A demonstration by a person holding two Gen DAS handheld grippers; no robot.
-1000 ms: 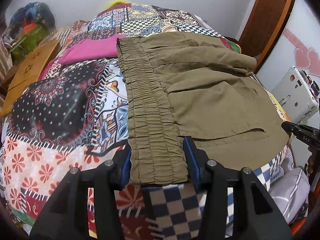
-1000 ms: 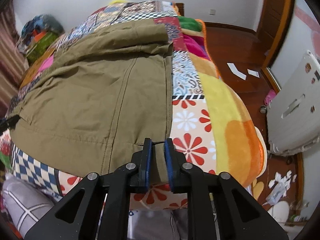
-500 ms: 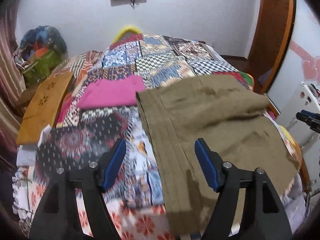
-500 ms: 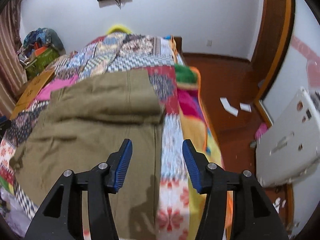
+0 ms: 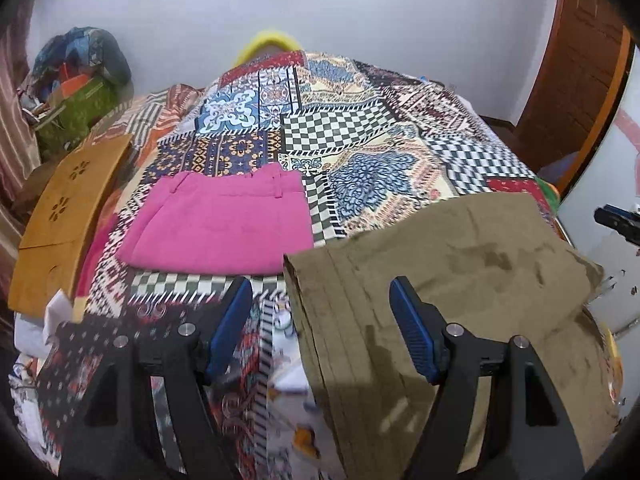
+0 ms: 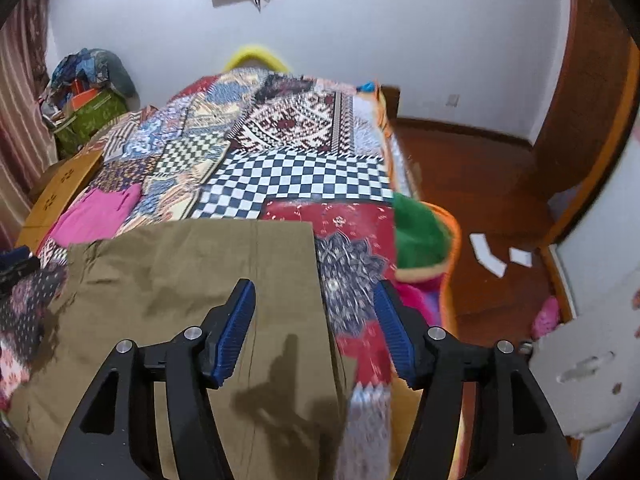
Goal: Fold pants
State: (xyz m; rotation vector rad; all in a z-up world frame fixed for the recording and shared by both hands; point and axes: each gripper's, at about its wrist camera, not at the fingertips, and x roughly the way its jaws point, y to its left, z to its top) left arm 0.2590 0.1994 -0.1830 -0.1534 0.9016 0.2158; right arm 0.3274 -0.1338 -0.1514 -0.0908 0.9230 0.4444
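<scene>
Olive-green pants (image 5: 440, 288) lie folded on the patchwork bedspread (image 5: 340, 128), near its front edge; they also show in the right wrist view (image 6: 192, 280). My left gripper (image 5: 320, 328) is open and empty, raised above the pants' elastic waistband edge. My right gripper (image 6: 314, 328) is open and empty, raised above the pants' right edge. The right gripper's tip shows at the far right of the left wrist view (image 5: 616, 220).
Folded pink pants (image 5: 220, 224) lie on the bed to the left. A wooden board (image 5: 64, 216) leans at the bed's left side. A green bag (image 5: 80, 112) with clutter stands by the wall. A white case (image 6: 592, 368) stands on the wooden floor at the right.
Both grippers let go of the olive pants, opened wide and rose back from the bed. The pants now lie folded and flat.
</scene>
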